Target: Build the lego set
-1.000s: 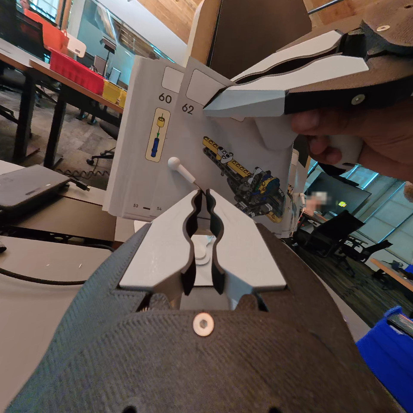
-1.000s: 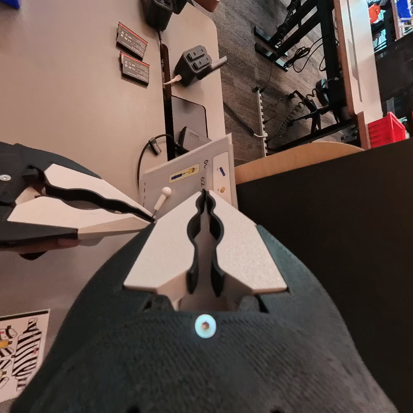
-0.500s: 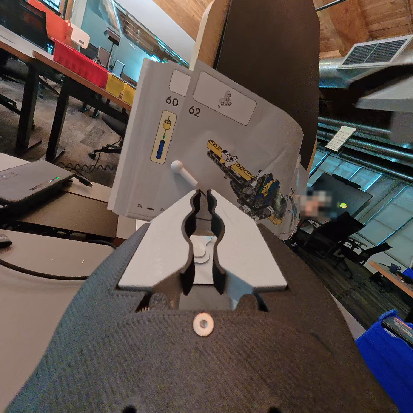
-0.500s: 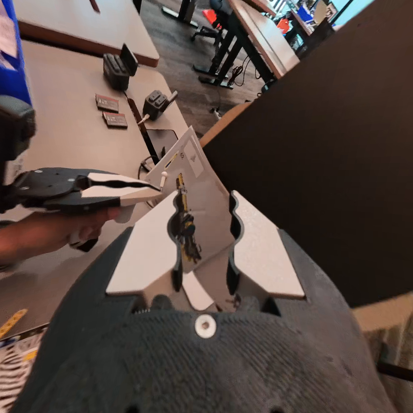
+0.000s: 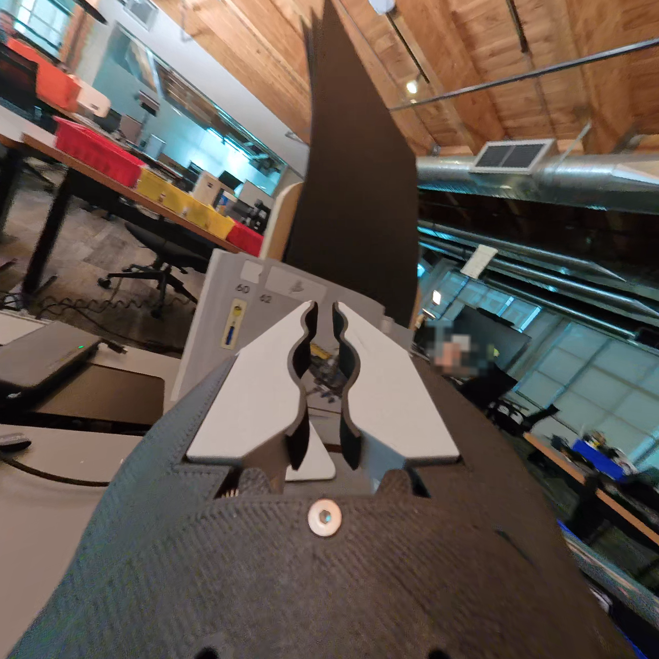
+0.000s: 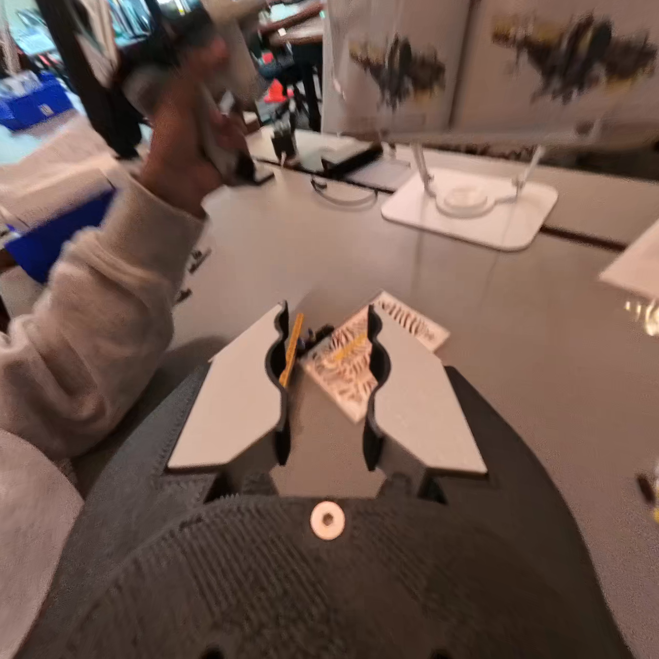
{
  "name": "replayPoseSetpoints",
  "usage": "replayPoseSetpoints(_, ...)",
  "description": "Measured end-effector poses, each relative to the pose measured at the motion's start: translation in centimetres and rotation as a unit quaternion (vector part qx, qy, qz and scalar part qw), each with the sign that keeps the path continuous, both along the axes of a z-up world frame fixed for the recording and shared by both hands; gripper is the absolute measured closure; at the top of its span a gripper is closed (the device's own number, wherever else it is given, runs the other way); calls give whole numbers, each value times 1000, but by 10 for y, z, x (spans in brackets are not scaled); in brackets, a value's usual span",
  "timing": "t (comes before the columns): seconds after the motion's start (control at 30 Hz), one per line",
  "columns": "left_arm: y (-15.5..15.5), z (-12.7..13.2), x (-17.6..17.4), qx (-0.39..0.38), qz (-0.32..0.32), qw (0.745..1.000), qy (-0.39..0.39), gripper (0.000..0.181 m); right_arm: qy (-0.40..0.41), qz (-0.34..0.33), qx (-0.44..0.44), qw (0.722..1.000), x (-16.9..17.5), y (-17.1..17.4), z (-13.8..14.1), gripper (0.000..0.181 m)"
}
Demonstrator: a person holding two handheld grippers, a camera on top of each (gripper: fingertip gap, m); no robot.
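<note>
Right now both tongs carry nothing. L gripper has its jaws parted only narrowly, tips near each other, pointing at the instruction booklet that stands upright on its stand in front of a dark panel. R gripper is spread wide, angled down over the grey table.

Task's thing: a part-built lego model, a yellow beam w/ dark bits next to it, lies on the table between the R fingers as seen from the wrist cam, just beside a zebra-striped sticker sheet. Can't tell if beam and sheet touch; frame is heavily blurred.

Risks, as I judge them:
- R view is smeared, which suggests fast motion. Coming down like that could knock the model or pinch the sheet along w/ the beam.
- Thin beam gripped off-centre may twist or pop pieces loose.
- L tips sit close to the booklet; a nudge fwd could tip it off the white stand base.
- A sleeve hangs near the model and could sweep small parts.
</note>
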State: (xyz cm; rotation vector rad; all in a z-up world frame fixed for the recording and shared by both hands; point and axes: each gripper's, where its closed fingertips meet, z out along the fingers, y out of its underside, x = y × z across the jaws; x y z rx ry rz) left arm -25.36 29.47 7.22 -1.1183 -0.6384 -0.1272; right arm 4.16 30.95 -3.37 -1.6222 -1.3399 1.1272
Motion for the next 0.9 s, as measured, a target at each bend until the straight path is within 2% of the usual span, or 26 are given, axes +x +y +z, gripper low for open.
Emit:
replayPoseSetpoints(0.07, -8, 9, 21, -18, -39, 999, 12, 172, -17, -26, -3, 1000, 17, -1, -20, 138)
replayPoseSetpoints(0.17, -25, 4, 62, -63, -91, 993, 34, 168, 5, -28, -42, 999, 24, -12, -25, 140)
replayPoseSetpoints(0.3, -65, -39, 100, -167, -90, 979, 70, 167, 30, 6, -87, 996, 12, -27, -22, 139)
replayPoseSetpoints(0.33, -77, -54, 109, -191, -91, 975, 73, 158, 33, 16, -93, 995, 6, -31, -22, 138)
replayPoseSetpoints(0.4, -99, -72, 137, -186, -133, 970, 86, 141, 36, 39, -100, 994, -5, -42, -20, 138)
replayPoseSetpoints(0.47, -124, -86, 157, -152, -158, 974, 58, 124, 29, 68, -102, 992, -16, -58, -19, 138)
replayPoseSetpoints(0.5, -139, -94, 154, -142, -143, 979, 34, 122, 22, 86, -103, 991, -21, -67, -19, 138)
replayPoseSetpoints(0.6, -201, -111, 118, -114, -33, 993, -10, 137, 9, 120, -83, 989, -33, -89, -12, 137)
replayPoseSetpoints(0.73, -286, -120, 67, -130, 41, 991, -7, 171, 6, 140, -32, 990, -50, -113, -1, 137)
replayPoseSetpoints(0.8, -311, -128, 51, -141, 38, 988, -40, 171, 4, 161, -8, 987, -67, -129, 4, 137)
replayPoseSetpoints(0.9, -324, -139, 47, -157, 44, 986, -35, 176, 14, 196, 9, 981, -99, -160, 17, 137)
